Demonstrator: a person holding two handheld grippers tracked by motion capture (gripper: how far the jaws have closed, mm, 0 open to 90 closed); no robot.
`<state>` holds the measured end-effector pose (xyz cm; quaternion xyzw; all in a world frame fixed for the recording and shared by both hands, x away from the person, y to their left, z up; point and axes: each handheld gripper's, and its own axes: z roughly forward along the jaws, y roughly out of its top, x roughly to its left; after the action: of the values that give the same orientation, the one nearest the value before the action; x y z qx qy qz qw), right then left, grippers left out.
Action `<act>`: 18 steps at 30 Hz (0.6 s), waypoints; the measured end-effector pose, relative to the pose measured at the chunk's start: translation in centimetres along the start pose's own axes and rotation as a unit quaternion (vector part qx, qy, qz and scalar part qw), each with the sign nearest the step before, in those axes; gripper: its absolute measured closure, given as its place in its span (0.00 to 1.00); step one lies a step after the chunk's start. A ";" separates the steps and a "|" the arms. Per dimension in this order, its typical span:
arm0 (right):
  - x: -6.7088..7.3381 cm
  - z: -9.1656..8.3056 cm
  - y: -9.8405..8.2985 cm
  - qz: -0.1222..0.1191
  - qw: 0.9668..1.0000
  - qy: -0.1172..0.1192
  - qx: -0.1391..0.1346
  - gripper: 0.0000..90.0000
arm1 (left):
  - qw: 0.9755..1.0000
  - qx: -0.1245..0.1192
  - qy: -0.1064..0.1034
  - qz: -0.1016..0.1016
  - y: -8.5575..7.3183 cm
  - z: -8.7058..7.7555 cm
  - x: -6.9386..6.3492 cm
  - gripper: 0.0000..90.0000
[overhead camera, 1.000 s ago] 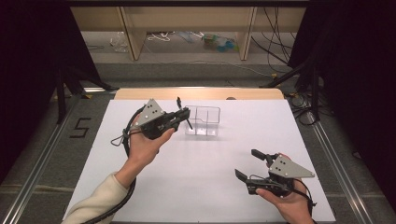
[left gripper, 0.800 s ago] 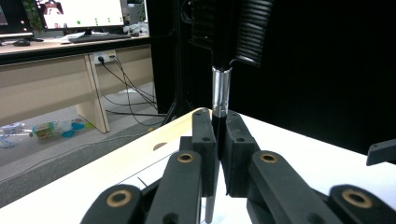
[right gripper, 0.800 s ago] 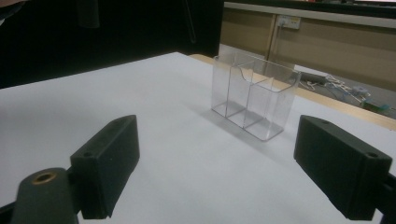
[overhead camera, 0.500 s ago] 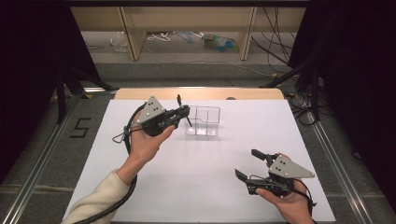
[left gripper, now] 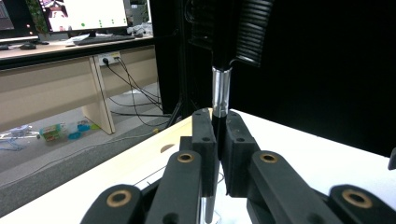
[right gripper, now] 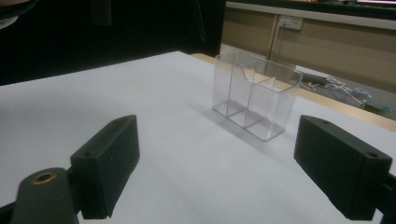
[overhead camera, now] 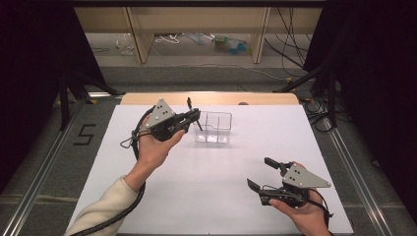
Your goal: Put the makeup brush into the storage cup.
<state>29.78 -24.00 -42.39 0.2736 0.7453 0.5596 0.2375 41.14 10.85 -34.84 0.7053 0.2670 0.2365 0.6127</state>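
Observation:
My left gripper (overhead camera: 194,117) is raised over the white table, just left of a clear plastic organiser box (overhead camera: 214,128). It is shut on a slim black brush (overhead camera: 189,103) that stands crosswise in the jaws. In the left gripper view the two pads (left gripper: 205,135) clamp the brush's stem below its silver ferrule (left gripper: 221,91), and a ribbed black comb head (left gripper: 245,28) rises above. My right gripper (overhead camera: 259,172) rests low near the table's front right, open with nothing between its jaws. In the right gripper view (right gripper: 222,140) it faces the divided box (right gripper: 254,100), which holds nothing.
A white sheet (overhead camera: 216,187) covers the table, with a wooden strip (overhead camera: 211,98) along the far edge. Beyond it are wooden desk legs (overhead camera: 137,34), cables and clutter on the floor. A "5" mark (overhead camera: 84,133) lies on the floor at left. Metal rails run along both sides.

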 end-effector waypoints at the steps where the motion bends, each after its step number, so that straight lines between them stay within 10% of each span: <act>1: 0.0 0.0 0.0 -0.001 1.000 0.000 0.000 0.17 | 1.000 0.000 0.000 0.001 -0.1 0.1 0.0 0.95; 18: 0.0 -0.1 0.0 0.001 1.000 0.003 0.004 0.17 | 1.000 0.001 0.005 0.002 0.1 0.4 0.4 0.95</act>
<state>29.71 -24.01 -42.39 0.2740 0.7477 0.5578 0.2338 41.65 10.81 -34.79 0.7055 0.2689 0.2410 0.6099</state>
